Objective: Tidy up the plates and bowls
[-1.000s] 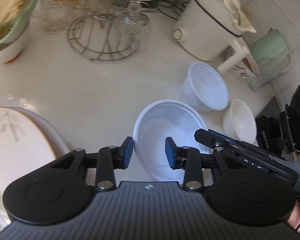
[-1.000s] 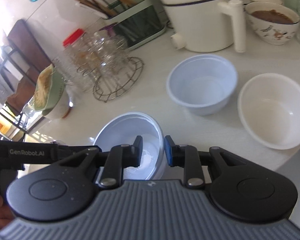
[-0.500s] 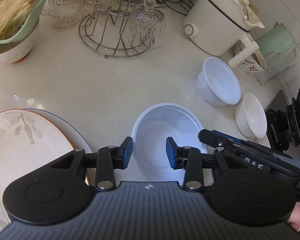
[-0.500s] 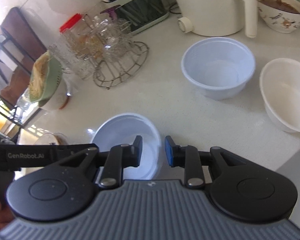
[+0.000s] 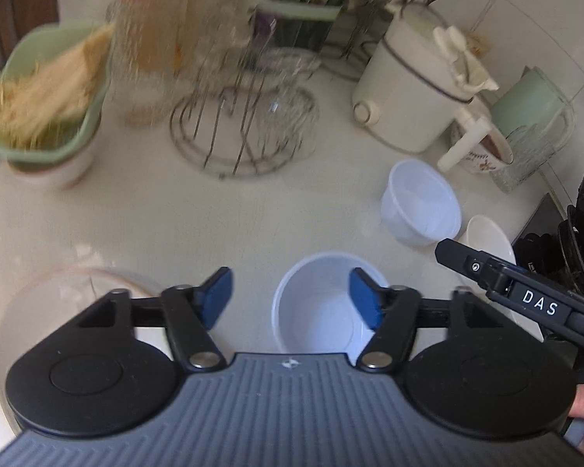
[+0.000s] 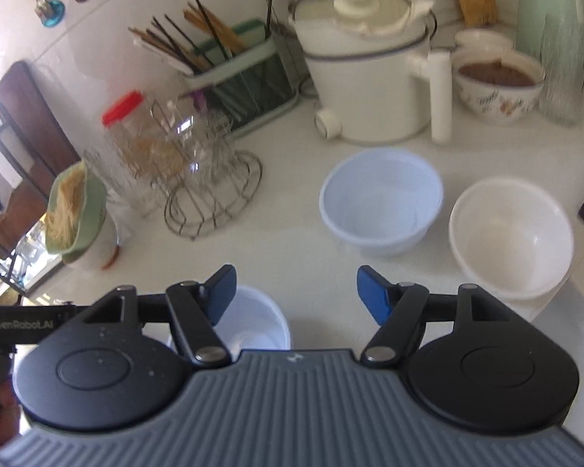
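The left gripper (image 5: 290, 299) is opening, its blue pads spread wide and pressing on nothing; the near white plastic bowl (image 5: 323, 311) is sitting empty on the pale counter (image 5: 214, 225) below, partly between the pads but apart from them. The right gripper (image 6: 296, 295) is opening too, jaws wide with only bare counter between them, and the same bowl is showing under its left finger (image 6: 218, 295).

Farther back, a 2nd white plastic bowl (image 6: 381, 200) is standing empty, and just beside it to the right a cream bowl (image 6: 512, 233) is also holding nothing. A plate (image 5: 58, 295) is lying at the left gripper's lower left, blurred.

Behind these, a floral bowl (image 6: 500, 85) is holding something brown. A green tub (image 5: 46, 97) is carrying pale dry noodles, stacked on a white bowl. A red-lidded jar (image 6: 136, 140) is holding a yellowish filling, blurred. A wire rack (image 6: 214, 190) is bearing clear glasses, and a green caddy (image 6: 241, 74) is holding chopsticks. A lidded white cooker (image 6: 370, 78) is standing by the wall.
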A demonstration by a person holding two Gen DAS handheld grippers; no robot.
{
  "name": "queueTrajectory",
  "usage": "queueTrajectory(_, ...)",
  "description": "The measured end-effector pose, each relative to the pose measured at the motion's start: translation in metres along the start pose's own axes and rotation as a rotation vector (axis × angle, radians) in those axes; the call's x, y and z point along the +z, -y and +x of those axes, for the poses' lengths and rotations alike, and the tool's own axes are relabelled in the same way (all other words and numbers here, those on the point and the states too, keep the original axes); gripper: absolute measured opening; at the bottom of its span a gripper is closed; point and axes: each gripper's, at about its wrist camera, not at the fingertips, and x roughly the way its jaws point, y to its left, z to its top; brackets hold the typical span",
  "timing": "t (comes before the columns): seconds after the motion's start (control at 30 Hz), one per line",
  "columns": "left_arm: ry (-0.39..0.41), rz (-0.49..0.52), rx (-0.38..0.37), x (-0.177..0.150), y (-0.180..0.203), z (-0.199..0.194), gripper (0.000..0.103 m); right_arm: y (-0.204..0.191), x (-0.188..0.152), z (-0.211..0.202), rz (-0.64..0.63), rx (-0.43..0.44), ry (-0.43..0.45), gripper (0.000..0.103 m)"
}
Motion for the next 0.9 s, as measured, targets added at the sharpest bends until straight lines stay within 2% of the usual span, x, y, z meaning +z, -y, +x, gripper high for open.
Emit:
queueTrajectory(0.1,0.03,0.034,-0.008,0.01,0.009,-0.001,0.086,0.002,0.008,-0.005,-0.015,-0.018,0.041,0.07)
queueTrajectory(0.3,0.034,0.071,-0.013,0.027,0.025,0.015,0.096,0.01,0.02,-0.003,-0.025,-0.032,0.071,0.071)
queueTrajectory(0.77,-0.006,0.04,-0.039,0.06,0.056,0.068,0.097,0.049,0.049,0.021,-0.01,-0.055,0.078,0.07)
queueTrajectory(0.9,-0.008,0.038,-0.081,0.069,0.062,0.08,0.097,0.058,0.057,0.029,-0.009,-0.052,0.071,0.07)
